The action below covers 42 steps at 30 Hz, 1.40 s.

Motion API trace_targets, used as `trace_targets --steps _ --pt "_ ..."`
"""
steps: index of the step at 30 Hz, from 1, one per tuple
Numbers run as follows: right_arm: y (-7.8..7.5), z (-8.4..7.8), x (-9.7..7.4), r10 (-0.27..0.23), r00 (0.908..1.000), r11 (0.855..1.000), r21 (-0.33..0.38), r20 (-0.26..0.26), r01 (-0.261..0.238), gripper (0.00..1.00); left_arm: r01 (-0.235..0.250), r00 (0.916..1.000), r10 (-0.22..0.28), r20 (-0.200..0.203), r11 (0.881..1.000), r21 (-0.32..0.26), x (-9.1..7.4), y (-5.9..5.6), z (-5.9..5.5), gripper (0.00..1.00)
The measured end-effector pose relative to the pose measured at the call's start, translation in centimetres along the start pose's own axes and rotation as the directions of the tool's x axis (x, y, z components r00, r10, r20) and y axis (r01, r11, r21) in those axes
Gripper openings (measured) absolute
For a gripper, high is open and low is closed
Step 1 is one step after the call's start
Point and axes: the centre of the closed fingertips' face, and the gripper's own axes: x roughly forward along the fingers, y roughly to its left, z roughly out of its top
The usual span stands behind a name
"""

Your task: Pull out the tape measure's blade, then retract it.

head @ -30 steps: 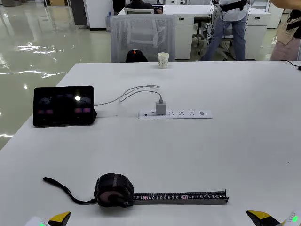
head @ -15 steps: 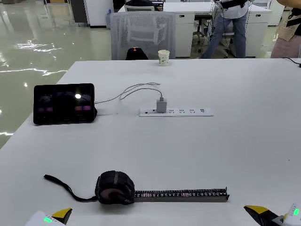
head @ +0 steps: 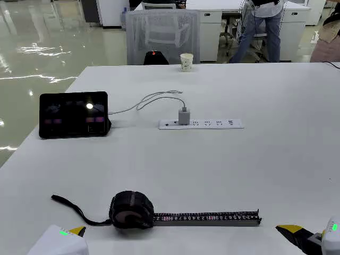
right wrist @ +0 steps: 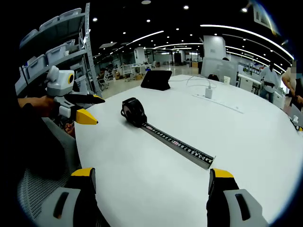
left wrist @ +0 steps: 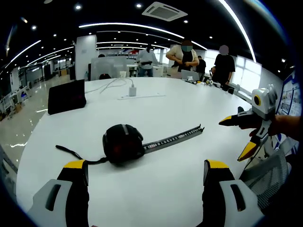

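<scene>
tape measure: case (head: 131, 210) sits at near edge of bench (head: 223, 164); blade (head: 207, 217) already out, flat on bench, running to person's right; hook end (head: 258, 216) free.
left tongs (left wrist: 145, 166): wide open, empty, near the case, no contact.
right tongs (right wrist: 151, 173): wide open, empty, near hook end, no contact.
step (my guess): pull looks done, retract left to do.
risk 1: blade let go w/o a guiding grip → prob snaps back fast, hook whips, case jumps.
risk 2: case is round + dark rubbery; an off-centre pinch could squirt it along the bench or off the near edge.
risk 3: strap (head: 74, 207) trails to the left, could snag the left tongs.
hidden: lock/brake button can't be made out, so can't tell if blade is locked; head view cuts off both tongs at bottom edge; blade numbers too small to read.
</scene>
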Motion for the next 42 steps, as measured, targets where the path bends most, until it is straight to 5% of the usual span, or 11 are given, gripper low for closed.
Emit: trace_targets --steps 23,42 --pt "-3.5 -0.2 1.1 0.072 0.9957 0.994 -0.083 -0.058 -0.077 0.92 -0.073 0.9972 0.074 0.011 0.997 -0.038 2.2 2.2 0.9 0.99" --pt "-6.0 0.0 2.1 0.116 0.9843 0.971 -0.195 -0.133 -0.141 0.84 -0.107 0.9939 0.108 0.021 0.994 -0.024 4.6 3.0 1.9 0.99"
